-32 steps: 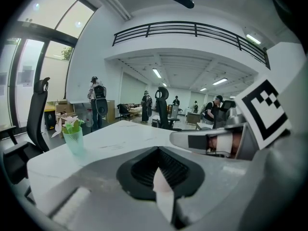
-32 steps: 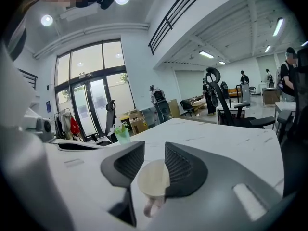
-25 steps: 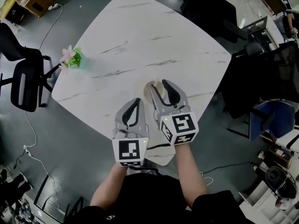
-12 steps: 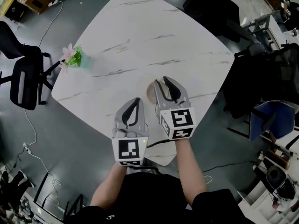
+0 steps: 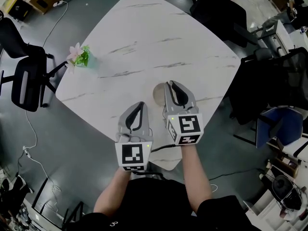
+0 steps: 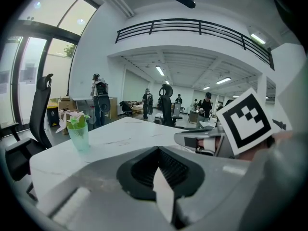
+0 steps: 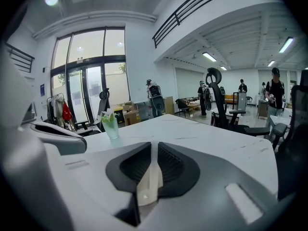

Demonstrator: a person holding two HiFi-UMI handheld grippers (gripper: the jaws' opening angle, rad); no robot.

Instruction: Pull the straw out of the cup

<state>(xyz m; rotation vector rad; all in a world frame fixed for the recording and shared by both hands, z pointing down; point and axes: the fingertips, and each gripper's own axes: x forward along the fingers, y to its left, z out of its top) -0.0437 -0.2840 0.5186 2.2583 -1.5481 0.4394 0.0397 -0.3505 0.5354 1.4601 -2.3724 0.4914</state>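
On the white marble table [image 5: 144, 37], a pale tan cup [image 5: 158, 95] stands near the front edge. It is mostly hidden under my right gripper [image 5: 172, 85], with only its left rim showing. In the right gripper view the jaws are closing, and a cream straw [image 7: 149, 179] stands upright between the ribbed black pads [image 7: 169, 163], which touch it on both sides. My left gripper [image 5: 138, 105] hovers just left of the cup, apart from it. Its jaws meet at the tips with nothing held [image 6: 158, 149].
A small green cup with pink flowers [image 5: 79, 57] stands at the table's far left edge and also shows as the flower cup [image 7: 110, 124]. Office chairs [image 5: 26, 81] stand round the table, and people stand far off in the hall.
The right gripper's jaws, wide apart over the cup a second ago, have come together on the straw. The left gripper has stayed in place.
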